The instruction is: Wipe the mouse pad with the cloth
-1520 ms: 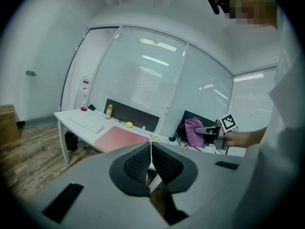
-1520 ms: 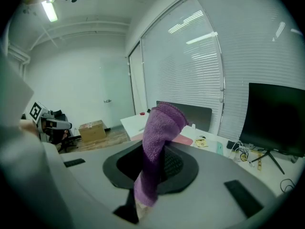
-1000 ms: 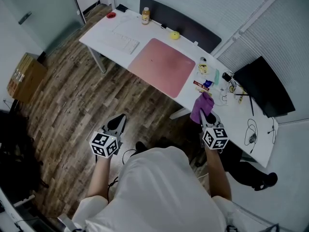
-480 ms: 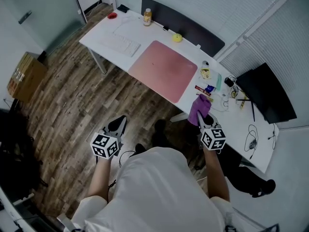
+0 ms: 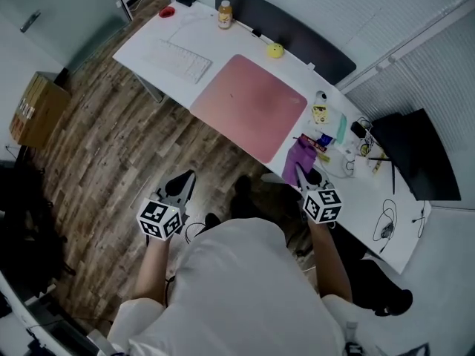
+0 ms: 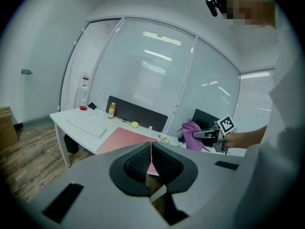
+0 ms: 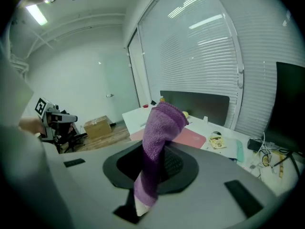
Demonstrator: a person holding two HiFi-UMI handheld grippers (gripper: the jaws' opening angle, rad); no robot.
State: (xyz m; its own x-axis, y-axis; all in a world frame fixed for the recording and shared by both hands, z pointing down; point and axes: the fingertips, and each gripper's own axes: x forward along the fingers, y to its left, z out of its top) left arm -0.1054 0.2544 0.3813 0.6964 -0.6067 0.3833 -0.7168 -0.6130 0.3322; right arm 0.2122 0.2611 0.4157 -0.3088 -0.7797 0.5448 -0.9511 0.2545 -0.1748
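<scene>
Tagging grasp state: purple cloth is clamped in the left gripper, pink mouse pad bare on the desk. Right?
Wrong gripper. The cloth is clamped in the right gripper, as the right gripper view shows; the left gripper is shut on nothing. The mouse pad does lie bare on the desk.

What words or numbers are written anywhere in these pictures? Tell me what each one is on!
No word or number here can be read.
The marker cubes: only black-and-white square patterns, no letters.
The bottle: label too small to read.
The yellow packet: print too small to read.
The cardboard box: side markings too blurred to read.
The wall notice: too small to read.
</scene>
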